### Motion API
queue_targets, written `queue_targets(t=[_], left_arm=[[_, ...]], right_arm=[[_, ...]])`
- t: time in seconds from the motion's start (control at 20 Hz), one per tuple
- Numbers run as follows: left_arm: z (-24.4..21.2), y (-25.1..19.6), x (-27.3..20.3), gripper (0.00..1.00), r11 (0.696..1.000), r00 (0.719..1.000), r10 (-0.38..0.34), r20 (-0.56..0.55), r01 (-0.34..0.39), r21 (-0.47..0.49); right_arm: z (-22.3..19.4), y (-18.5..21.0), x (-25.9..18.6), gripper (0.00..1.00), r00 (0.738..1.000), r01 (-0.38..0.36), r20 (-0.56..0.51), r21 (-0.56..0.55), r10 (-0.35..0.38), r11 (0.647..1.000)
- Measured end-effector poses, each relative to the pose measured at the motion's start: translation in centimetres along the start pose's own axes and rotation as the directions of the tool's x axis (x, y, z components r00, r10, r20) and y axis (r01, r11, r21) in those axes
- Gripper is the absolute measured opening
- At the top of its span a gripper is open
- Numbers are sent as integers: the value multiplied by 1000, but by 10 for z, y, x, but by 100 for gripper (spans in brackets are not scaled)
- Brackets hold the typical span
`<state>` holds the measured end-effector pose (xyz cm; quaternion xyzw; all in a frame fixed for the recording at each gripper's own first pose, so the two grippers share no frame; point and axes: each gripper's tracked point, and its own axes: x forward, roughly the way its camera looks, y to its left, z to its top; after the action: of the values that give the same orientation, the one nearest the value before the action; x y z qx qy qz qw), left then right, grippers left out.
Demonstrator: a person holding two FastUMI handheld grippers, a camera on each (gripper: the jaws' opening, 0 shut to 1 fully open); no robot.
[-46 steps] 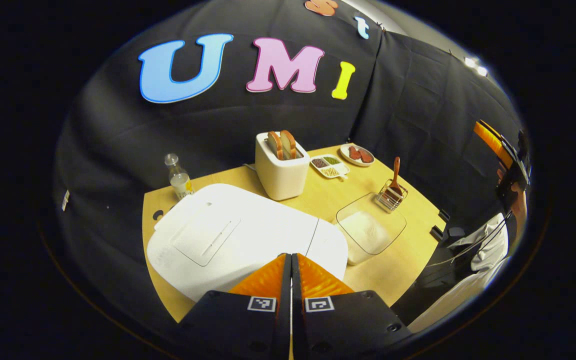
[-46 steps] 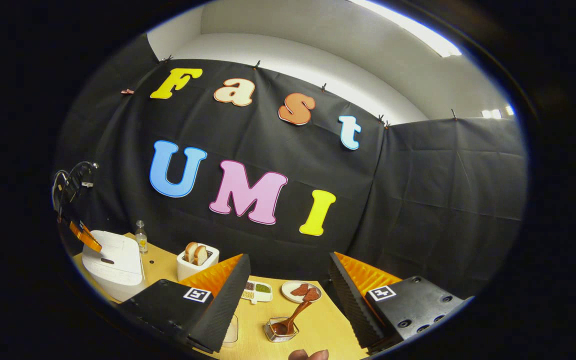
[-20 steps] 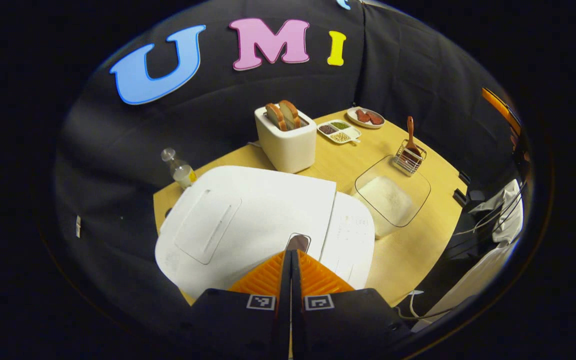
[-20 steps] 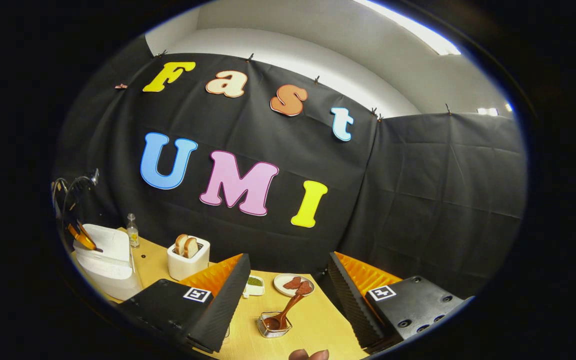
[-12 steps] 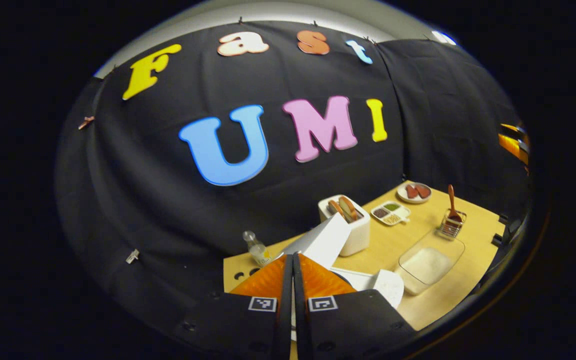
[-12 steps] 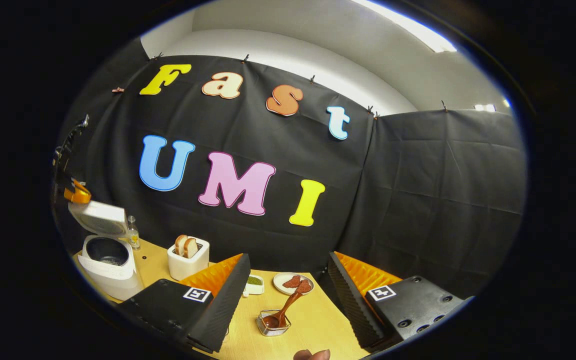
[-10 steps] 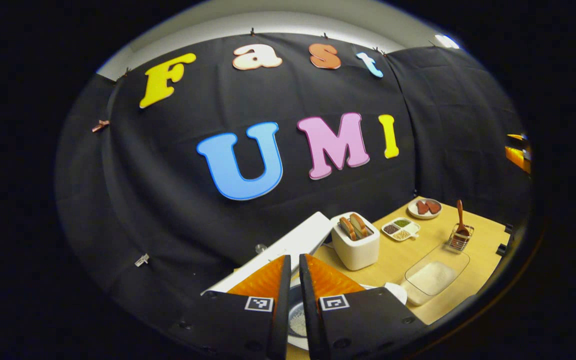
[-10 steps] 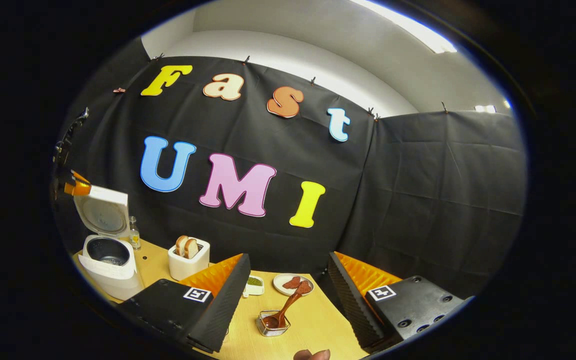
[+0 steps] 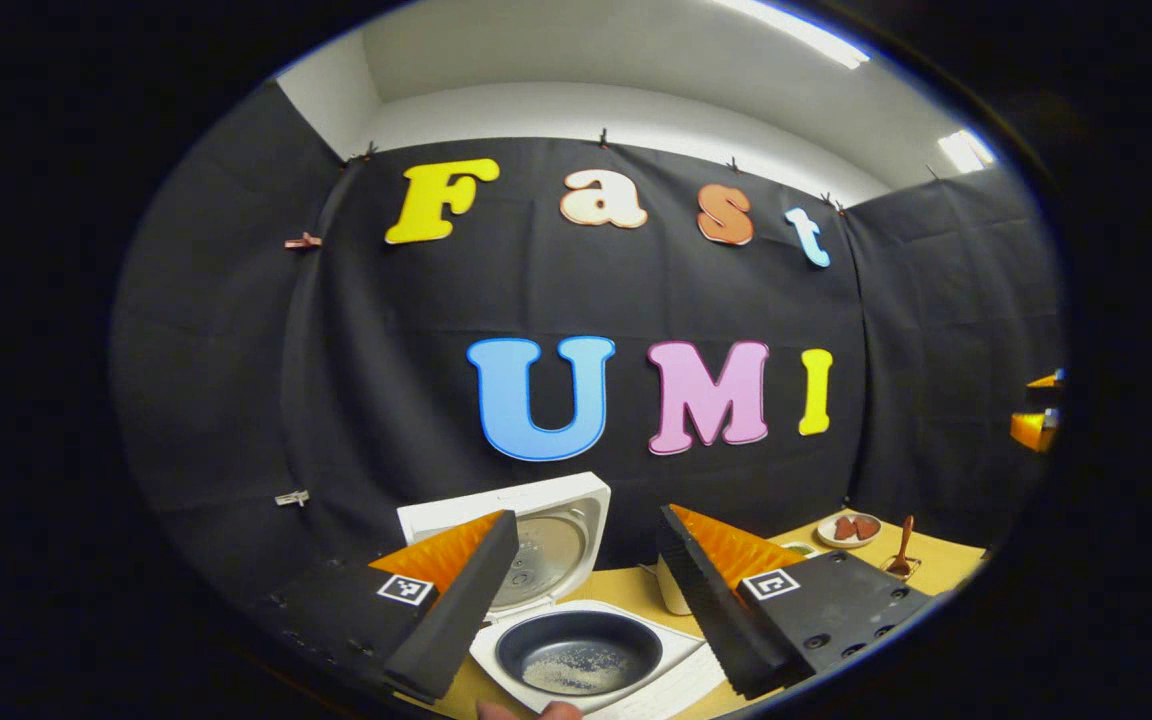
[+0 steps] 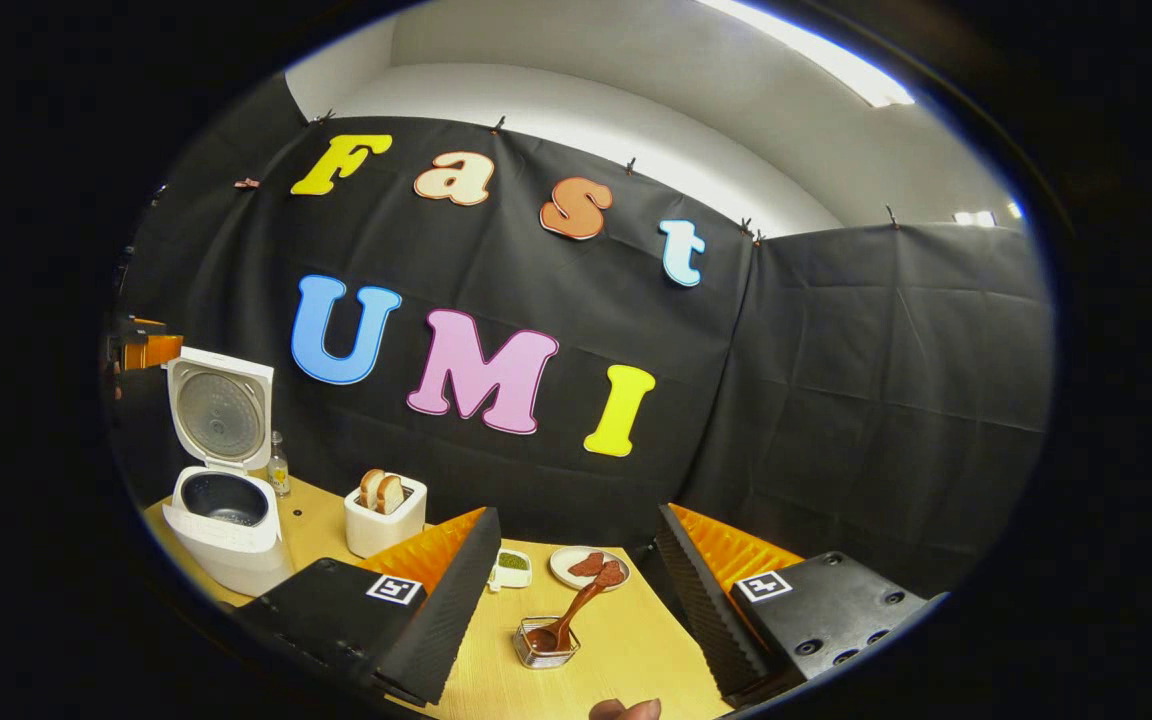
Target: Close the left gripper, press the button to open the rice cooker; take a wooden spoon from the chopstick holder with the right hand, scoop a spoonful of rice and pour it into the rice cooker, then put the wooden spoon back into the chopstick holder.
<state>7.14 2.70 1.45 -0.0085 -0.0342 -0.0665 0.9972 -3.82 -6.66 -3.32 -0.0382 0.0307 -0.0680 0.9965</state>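
Yellow table (image 10: 626, 640) is being shown with the rice cooker (image 10: 226, 535) at its left end. Its lid (image 10: 221, 410) has just been popped up, so the pot (image 9: 576, 655) is now ready for rice. The left gripper (image 9: 586, 600), shut before, is being held wide. The right gripper (image 10: 576, 590) is being held wide above the wooden spoon (image 10: 566, 615), which is leaning in the chopstick holder (image 10: 544, 645).

- We saw the left gripper (image 9: 581, 590) with its two fingers spread wide apart and nothing between them.
- The right gripper (image 10: 576, 590) was also wide open and held nothing.
- A fingertip (image 10: 624, 709) showed at the bottom edge.
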Motion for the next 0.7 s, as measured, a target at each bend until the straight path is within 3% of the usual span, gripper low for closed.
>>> queue_targets(t=[0.15, 0.45, 0.7], left_arm=[[1, -13, -18, 98, 1000, 1000, -13, -1, 13, -24], [12, -33, -46, 98, 999, 1000, 30, 7, -30, 26], [18, -52, -69, 98, 996, 996, 85, 13, -85, 22]], right_arm=[[0, -1, -3, 98, 1000, -12, 9, 1, 12, 1000], [-12, -11, -3, 97, 997, -69, 20, 26, 69, 997], [-44, -24, 12, 98, 991, -130, -31, 48, 131, 990]])
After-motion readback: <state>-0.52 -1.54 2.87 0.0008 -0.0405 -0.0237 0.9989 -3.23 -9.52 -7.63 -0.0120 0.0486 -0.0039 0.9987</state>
